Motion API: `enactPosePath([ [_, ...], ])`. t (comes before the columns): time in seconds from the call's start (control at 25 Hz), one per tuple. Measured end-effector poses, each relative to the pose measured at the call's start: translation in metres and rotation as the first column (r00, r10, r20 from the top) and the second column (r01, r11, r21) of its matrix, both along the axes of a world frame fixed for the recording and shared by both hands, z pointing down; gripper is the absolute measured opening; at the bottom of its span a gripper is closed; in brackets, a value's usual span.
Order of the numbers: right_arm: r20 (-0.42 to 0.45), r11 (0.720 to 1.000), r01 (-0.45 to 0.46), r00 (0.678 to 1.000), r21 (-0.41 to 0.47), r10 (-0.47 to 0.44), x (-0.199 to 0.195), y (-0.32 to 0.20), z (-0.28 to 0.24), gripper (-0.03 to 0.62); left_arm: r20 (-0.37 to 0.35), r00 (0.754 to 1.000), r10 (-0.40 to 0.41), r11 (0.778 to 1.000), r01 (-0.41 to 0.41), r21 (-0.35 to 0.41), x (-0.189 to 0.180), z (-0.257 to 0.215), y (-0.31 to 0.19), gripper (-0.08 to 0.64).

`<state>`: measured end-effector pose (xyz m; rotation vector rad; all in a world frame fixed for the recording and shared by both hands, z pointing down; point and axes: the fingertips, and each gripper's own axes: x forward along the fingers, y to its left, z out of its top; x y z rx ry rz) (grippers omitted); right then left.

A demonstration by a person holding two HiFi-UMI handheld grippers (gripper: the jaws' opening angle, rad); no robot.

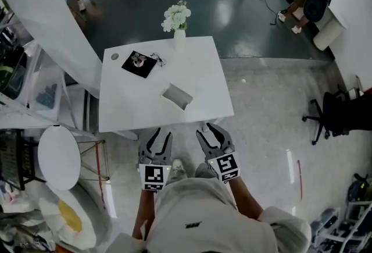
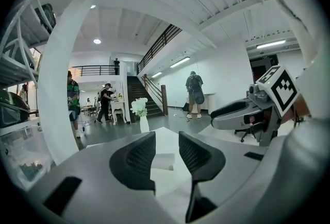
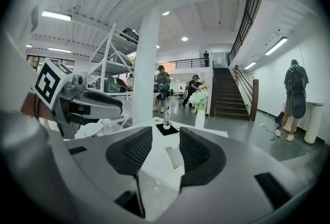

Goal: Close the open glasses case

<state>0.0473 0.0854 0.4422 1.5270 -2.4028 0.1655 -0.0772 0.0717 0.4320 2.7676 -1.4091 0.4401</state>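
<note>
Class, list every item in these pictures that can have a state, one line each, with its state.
Left gripper: open, empty.
Right gripper: open, empty.
Glasses case: lying on the table, untouched; lid position unclear.
Vase: upright, holding flowers.

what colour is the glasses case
The glasses case is grey, clearest in the head view.

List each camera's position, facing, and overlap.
Head view: on the person's head, looking steeply down at the table with the glasses case; shows left gripper, right gripper, forearms, torso.
Left gripper view: on the left gripper, facing across the table toward the flowers; shows its open jaws, right gripper at right.
Right gripper view: on the right gripper, facing likewise; open jaws, left gripper at left.
Shared: both gripper views see glasses case and flowers.
</note>
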Motion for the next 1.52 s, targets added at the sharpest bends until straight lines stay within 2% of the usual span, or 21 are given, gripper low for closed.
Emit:
enactPosePath([
  [0.56, 0.001, 0.999, -0.029, 1.0, -0.044, 0.029, -0.001, -0.05, 0.017, 0.161, -0.004, 0.999, 0.043, 0.998, -0.043, -0.037, 0.007, 0.016, -0.055, 0.149],
  [1.12, 0.02, 0.995, 0.051, 0.999, -0.085, -0.049, 0.018, -0.141, 0.037, 0.153, 0.001, 1.0, -0.004, 0.997, 0.004, -0.071, 0.035, 0.036, -0.142, 0.145],
  [1.52, 0.037, 0.986, 0.105, 0.994, -0.127, -0.101, 0.041, -0.191, 0.058, 0.147, 0.033, 0.998, -0.049, 0.993, 0.052, -0.109, 0.056, 0.056, -0.186, 0.144],
])
